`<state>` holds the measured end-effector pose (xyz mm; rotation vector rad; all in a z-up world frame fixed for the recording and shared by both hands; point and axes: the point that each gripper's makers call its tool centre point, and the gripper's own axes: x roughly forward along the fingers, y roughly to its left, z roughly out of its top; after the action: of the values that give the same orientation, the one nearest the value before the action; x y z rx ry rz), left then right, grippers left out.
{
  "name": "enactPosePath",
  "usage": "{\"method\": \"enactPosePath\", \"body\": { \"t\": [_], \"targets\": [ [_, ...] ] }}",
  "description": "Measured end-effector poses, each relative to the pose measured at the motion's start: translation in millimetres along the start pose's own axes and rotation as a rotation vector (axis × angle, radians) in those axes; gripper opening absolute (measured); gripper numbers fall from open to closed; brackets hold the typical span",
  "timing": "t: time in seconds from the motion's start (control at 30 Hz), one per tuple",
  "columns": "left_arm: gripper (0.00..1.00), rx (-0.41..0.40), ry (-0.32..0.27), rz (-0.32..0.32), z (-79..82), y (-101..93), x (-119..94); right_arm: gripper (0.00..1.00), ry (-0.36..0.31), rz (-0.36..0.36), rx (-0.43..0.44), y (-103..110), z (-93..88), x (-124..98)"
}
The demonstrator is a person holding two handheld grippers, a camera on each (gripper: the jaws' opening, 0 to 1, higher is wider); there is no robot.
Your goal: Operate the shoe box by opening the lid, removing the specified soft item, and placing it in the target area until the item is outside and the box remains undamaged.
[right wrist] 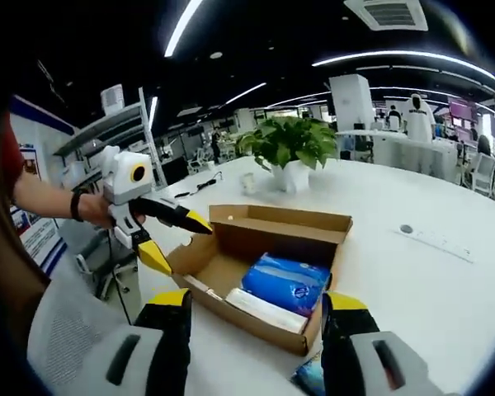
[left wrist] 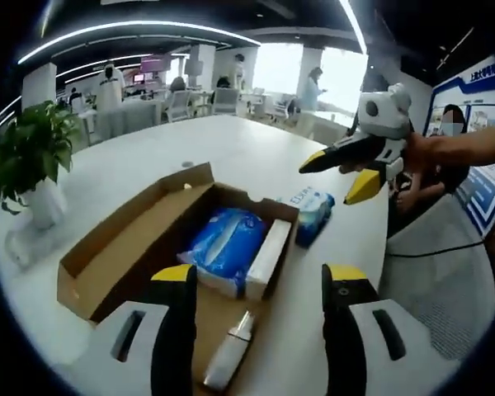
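Note:
The brown cardboard shoe box (left wrist: 130, 208) lies open on the white table, its lid folded back. Inside lie a soft blue pack (left wrist: 225, 242) and a white block (left wrist: 268, 256) beside it. A second blue pack (left wrist: 313, 206) rests on the table just outside the box. My left gripper (left wrist: 260, 280) is open above the box's near end, holding nothing. My right gripper (left wrist: 334, 177) hovers open beyond the box, held by a hand. In the right gripper view, the box (right wrist: 280, 235), the blue pack (right wrist: 287, 283), my open right gripper (right wrist: 257, 305) and the open left gripper (right wrist: 181, 242) appear.
A potted plant (left wrist: 29, 157) in a white pot stands on the table past the box's far end, also seen as the plant (right wrist: 289, 144). The table's curved edge (left wrist: 396, 239) runs close to the right gripper. Office desks, chairs and people stand in the background.

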<state>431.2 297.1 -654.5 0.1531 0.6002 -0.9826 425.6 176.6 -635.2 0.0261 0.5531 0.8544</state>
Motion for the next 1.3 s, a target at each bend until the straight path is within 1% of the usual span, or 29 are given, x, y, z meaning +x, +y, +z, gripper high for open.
{"method": "enactPosePath", "body": {
  "t": [0.07, 0.1, 0.2, 0.4, 0.53, 0.77, 0.87, 0.93, 1.1, 1.3],
  "targets": [
    [0.62, -0.001, -0.005, 0.000, -1.7, 0.7, -2, 0.62, -0.004, 0.007, 0.011, 6, 0.3, 4],
    [0.62, -0.004, -0.008, 0.001, -0.6, -2.8, -5, 0.62, -0.002, 0.012, 0.012, 9, -0.1, 6],
    [0.62, -0.017, -0.022, 0.003, -0.2, 0.8, -8, 0.61, 0.009, 0.021, 0.012, 16, -1.6, 12],
    [0.62, -0.029, -0.036, 0.005, -0.8, 5.2, -12, 0.61, 0.009, 0.037, 0.029, 23, -1.6, 23],
    [0.62, -0.031, -0.027, 0.006, -5.0, 10.8, -13, 0.61, 0.020, 0.043, 0.021, 26, 0.3, 29],
    [0.61, -0.037, -0.027, 0.005, -4.9, 14.3, -12, 0.60, 0.038, 0.050, -0.005, 25, 3.7, 34],
    [0.61, -0.034, -0.018, 0.000, -6.0, 15.5, -10, 0.60, 0.045, 0.073, -0.019, 27, 6.7, 36],
    [0.61, -0.033, -0.013, -0.002, -5.9, 16.6, -8, 0.60, 0.055, 0.067, -0.036, 23, 8.1, 38],
    [0.61, -0.026, -0.013, 0.001, -2.3, 18.2, -4, 0.59, 0.058, 0.062, -0.053, 16, 16.3, 40],
    [0.60, -0.020, 0.006, 0.002, 0.7, 18.9, 1, 0.57, 0.094, 0.053, -0.081, 11, 15.9, 44]
  ]
}}
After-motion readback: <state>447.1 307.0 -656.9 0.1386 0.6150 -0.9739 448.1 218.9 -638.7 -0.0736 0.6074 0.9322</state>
